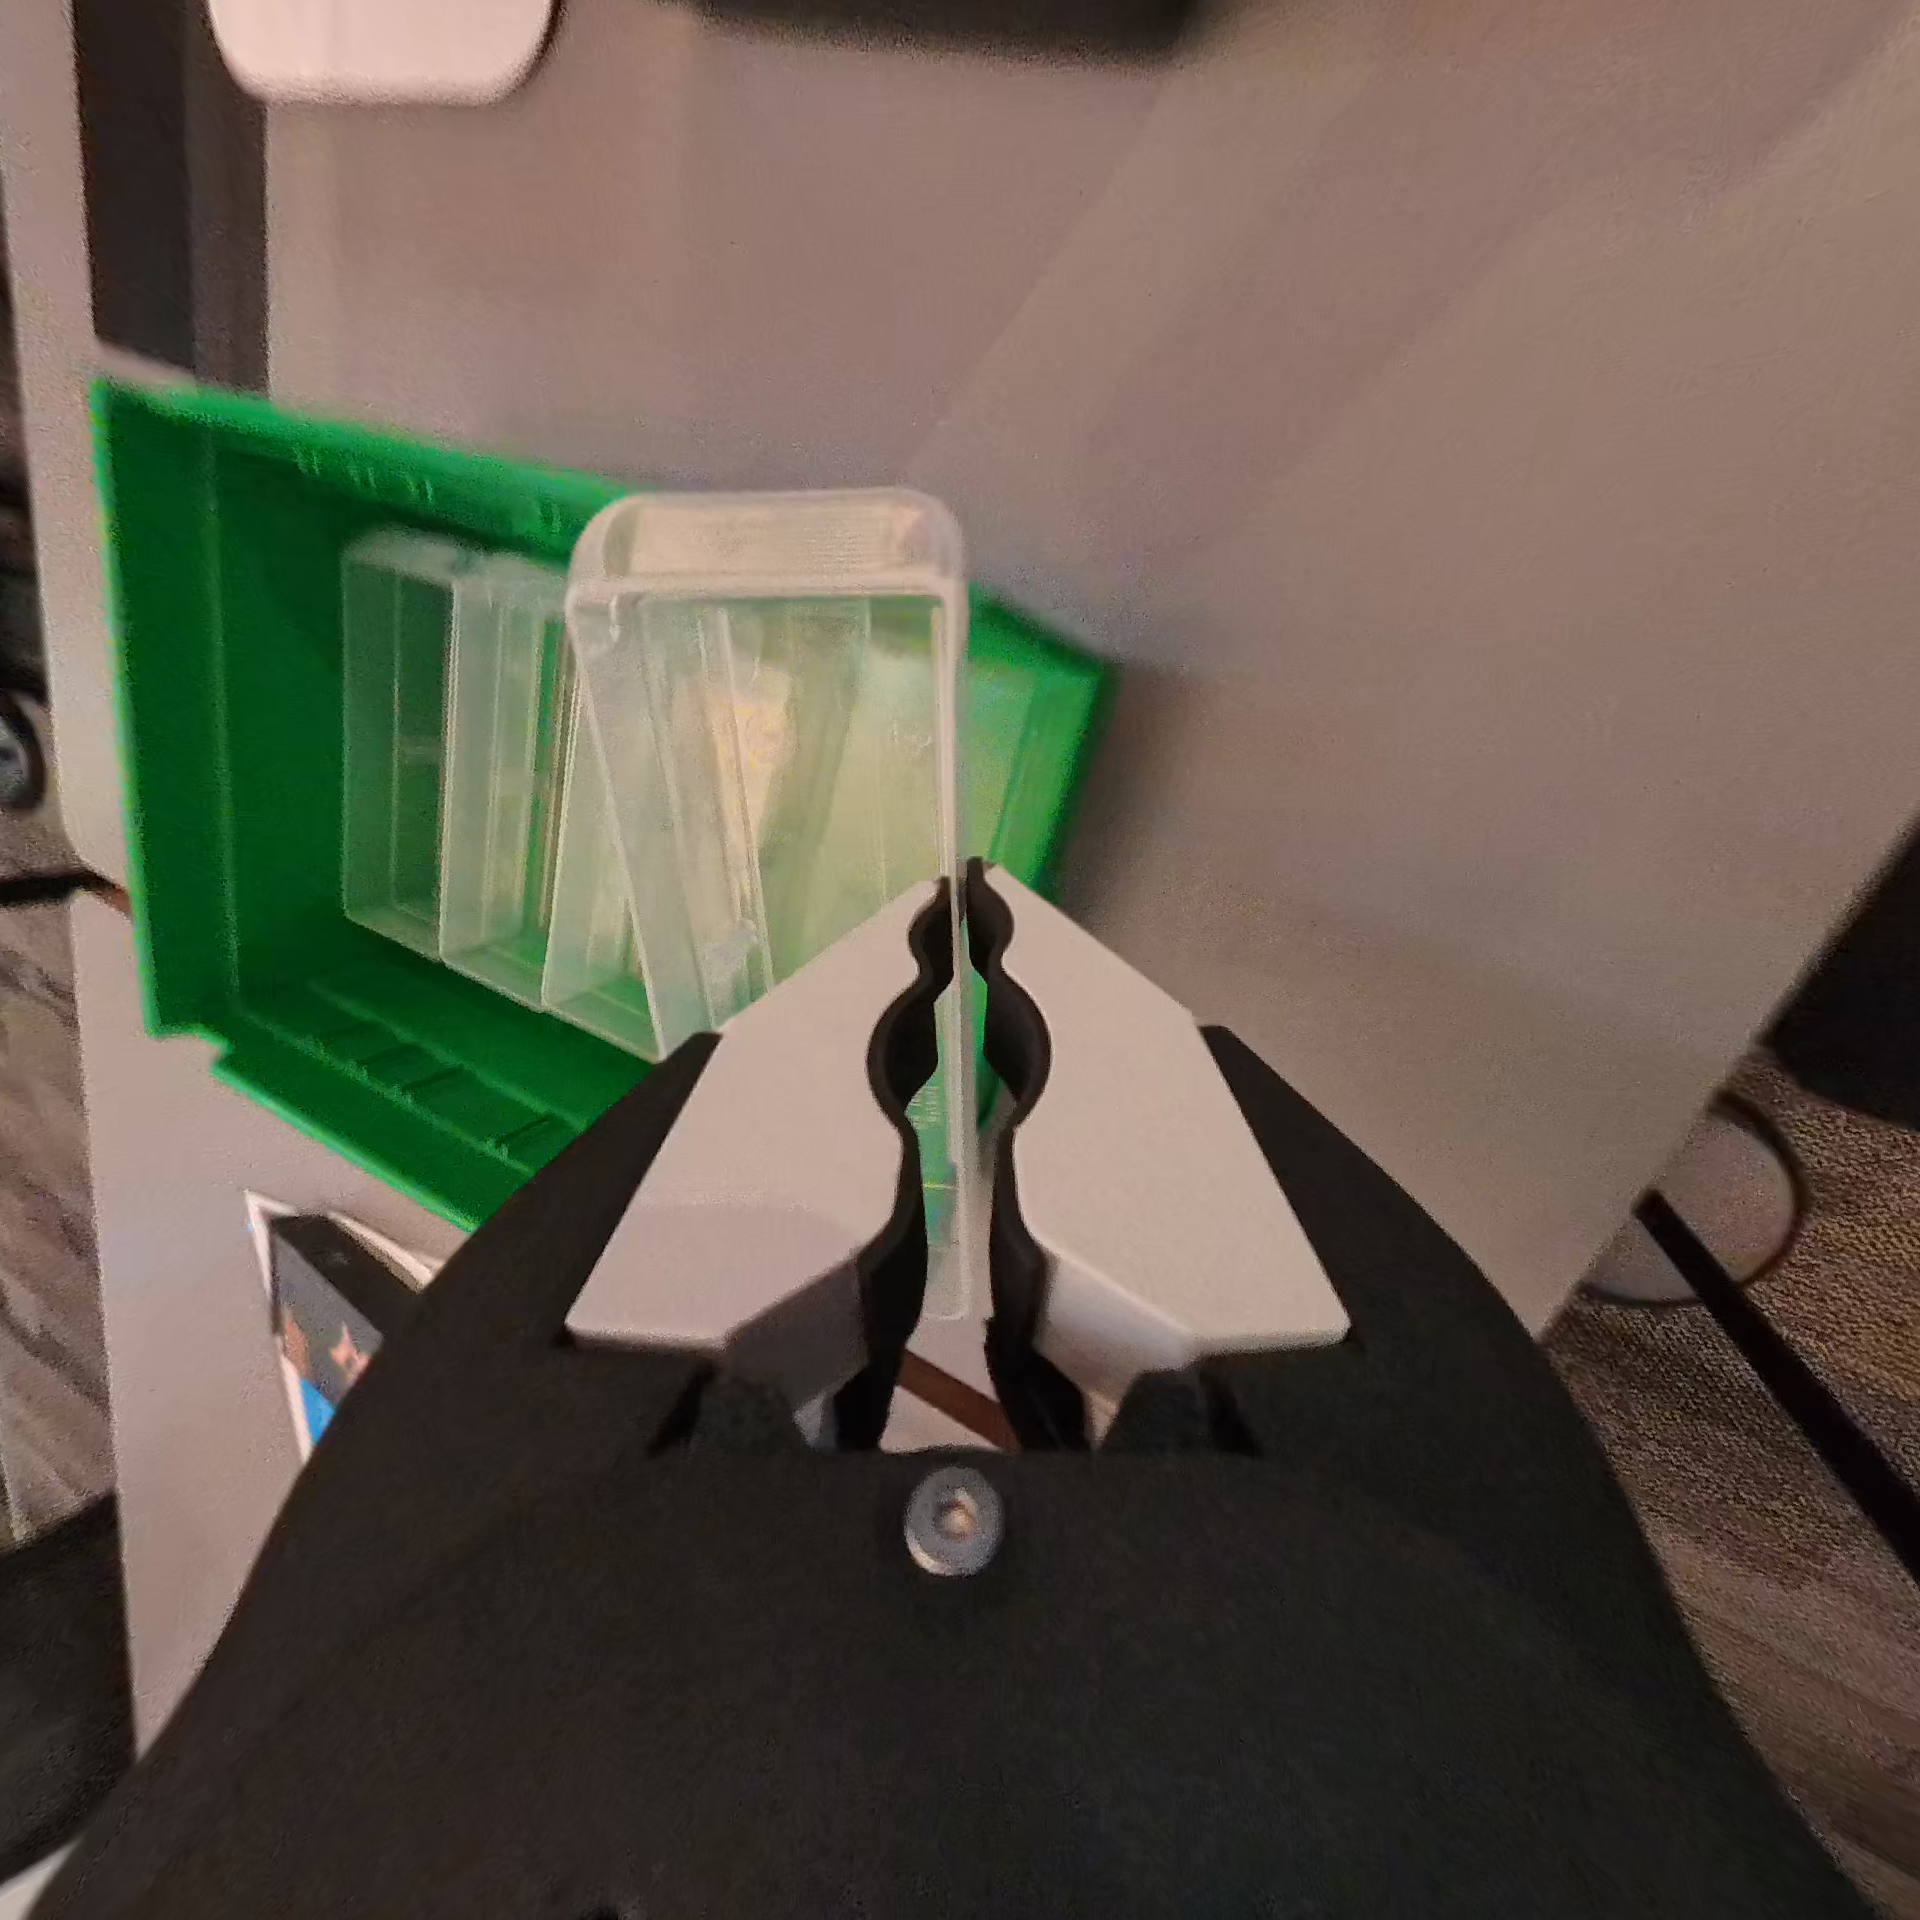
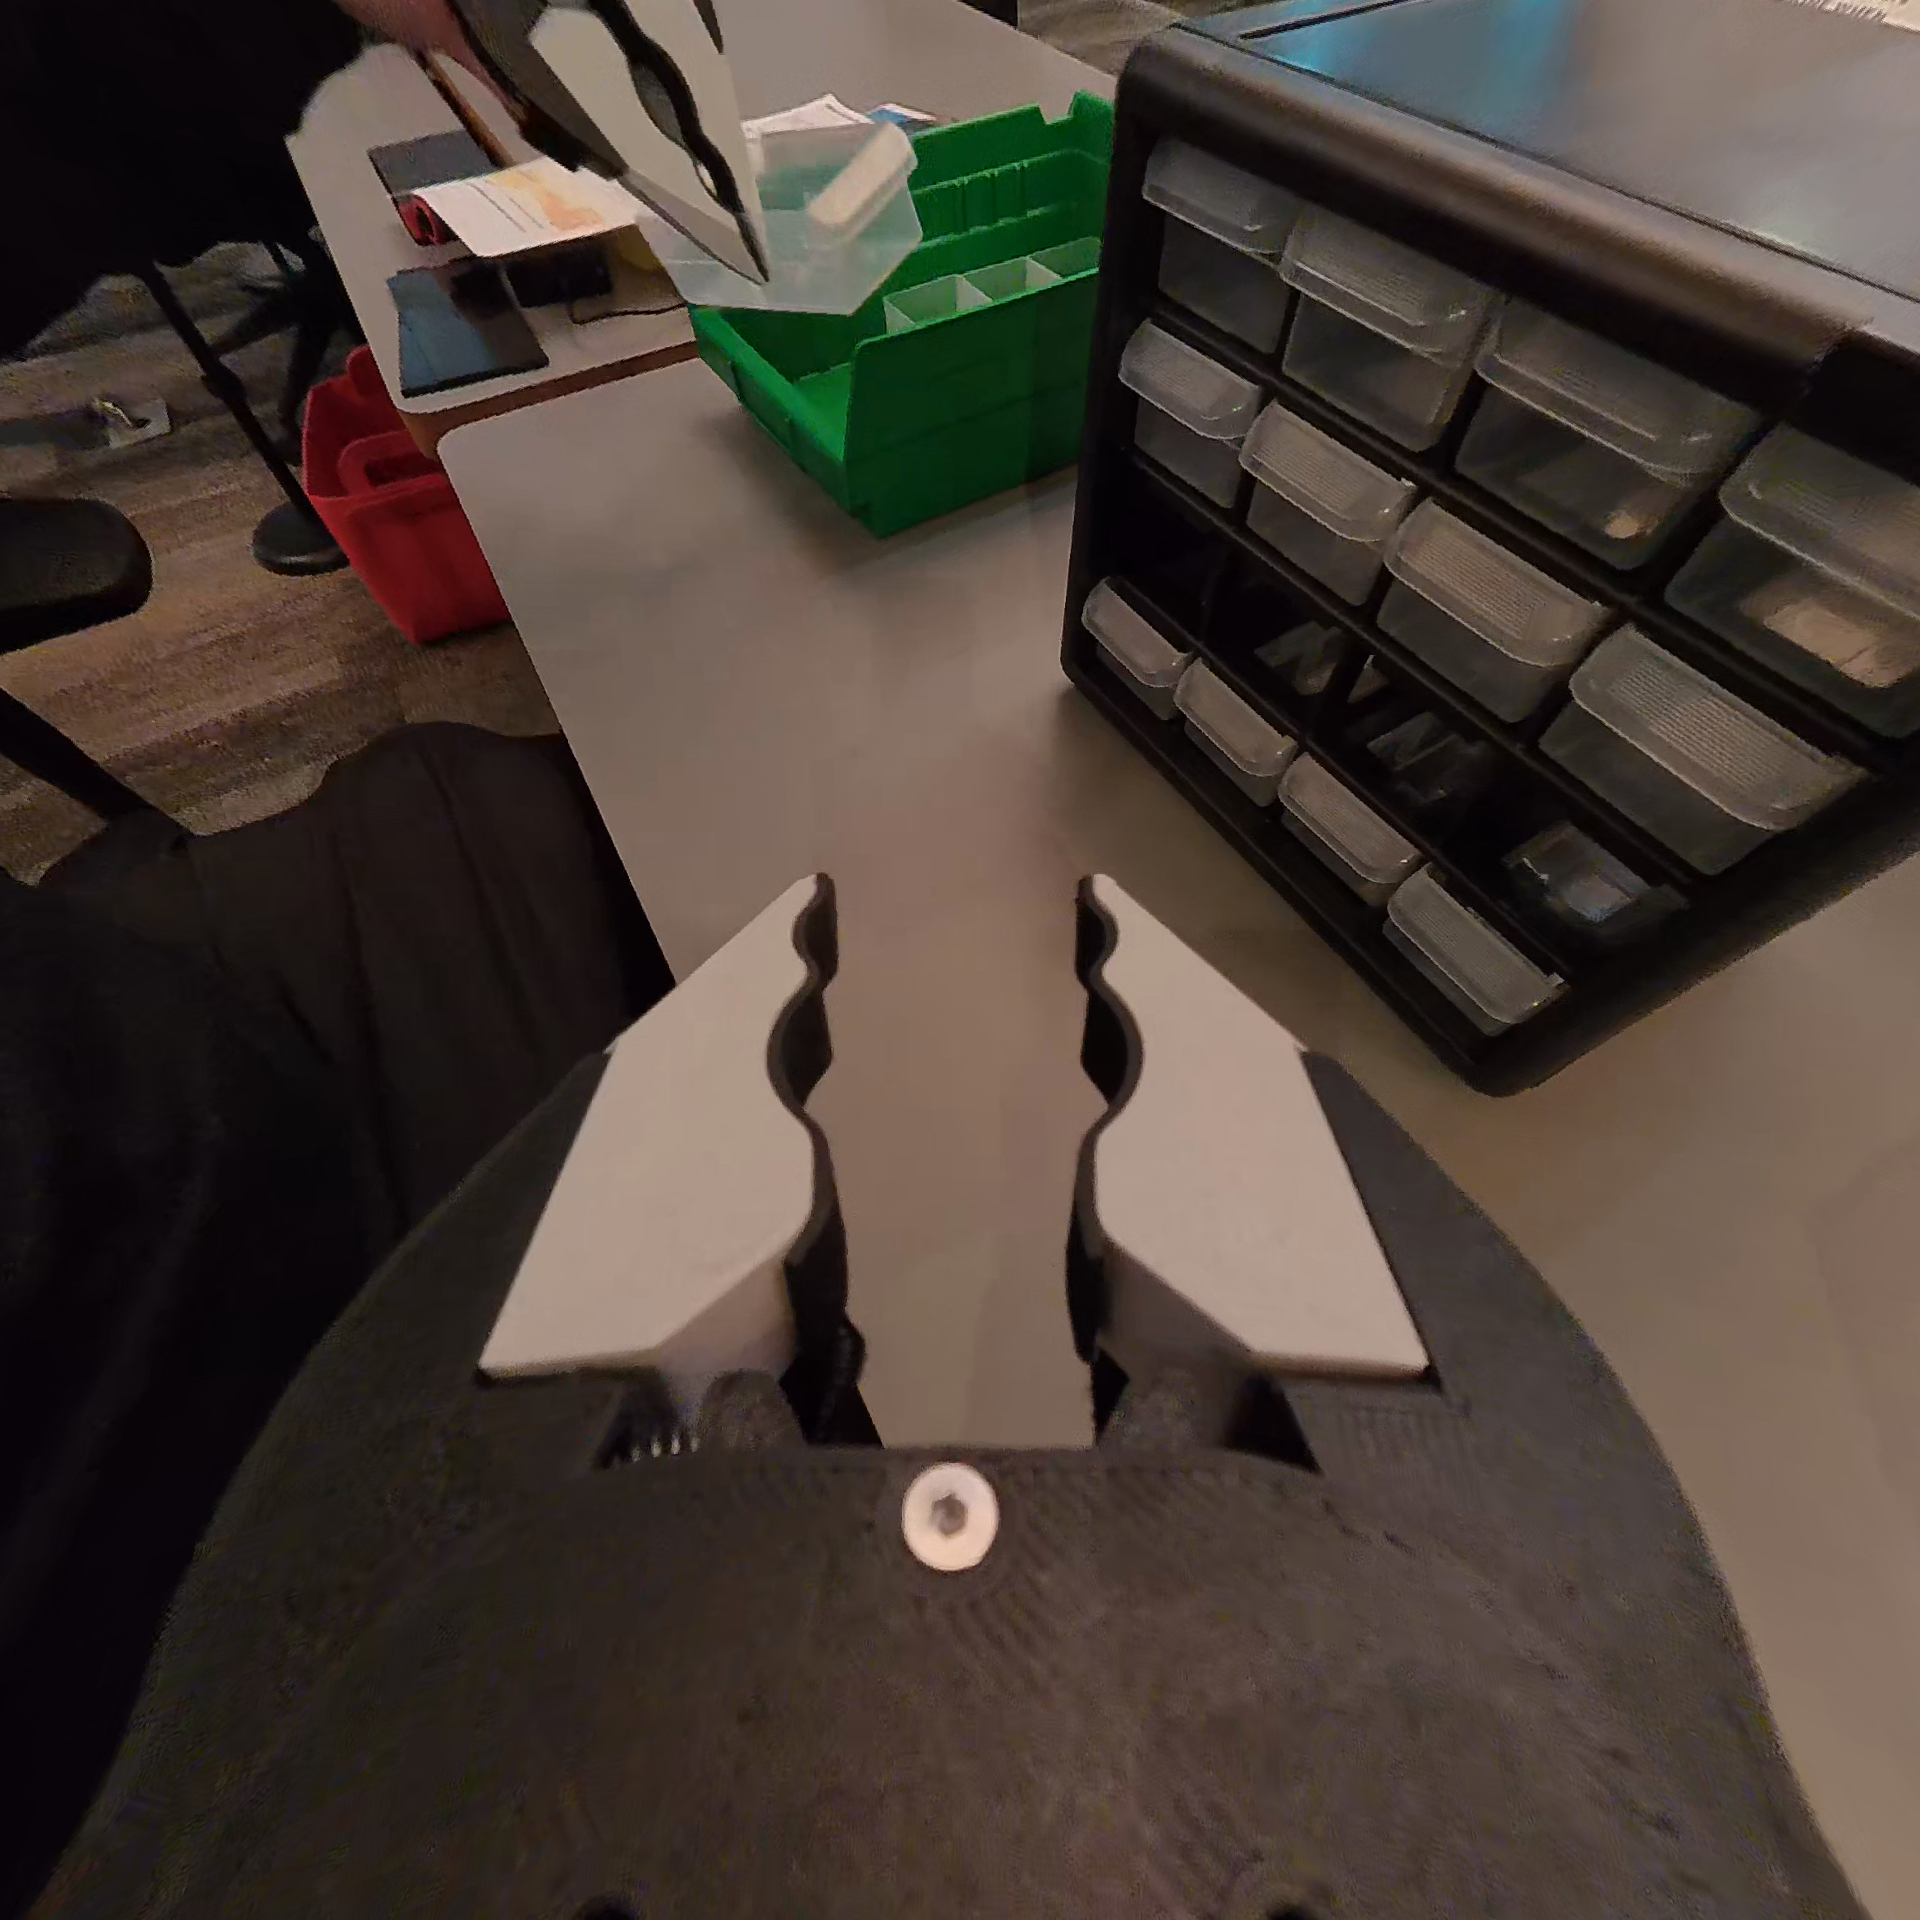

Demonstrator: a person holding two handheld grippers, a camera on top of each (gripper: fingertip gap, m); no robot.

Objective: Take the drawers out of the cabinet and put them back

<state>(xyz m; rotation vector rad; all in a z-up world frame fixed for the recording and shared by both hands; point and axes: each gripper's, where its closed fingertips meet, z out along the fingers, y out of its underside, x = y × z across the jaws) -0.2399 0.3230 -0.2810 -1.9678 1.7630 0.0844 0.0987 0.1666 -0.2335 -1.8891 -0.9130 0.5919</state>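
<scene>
My left gripper (image 1: 958, 878) is shut on the side wall of a clear plastic drawer (image 1: 769, 748) and holds it in the air above a green bin (image 1: 187, 727). Other clear drawers (image 1: 416, 748) lie in that bin. The right wrist view shows the same left gripper (image 2: 753, 260) with the drawer (image 2: 831, 223) over the green bin (image 2: 935, 436). The black cabinet (image 2: 1558, 187) stands on the right with several clear drawers (image 2: 1486, 613) in it and some slots (image 2: 1195, 582) without drawers. My right gripper (image 2: 954, 914) is open and empty above the table, left of the cabinet.
The grey table (image 2: 790, 675) runs from me toward the bin. A second table behind holds papers (image 2: 520, 208) and dark flat objects (image 2: 462, 327). A red bin (image 2: 395, 520) sits on the floor at the left. A dark-clothed person (image 2: 260, 987) is at the table's left edge.
</scene>
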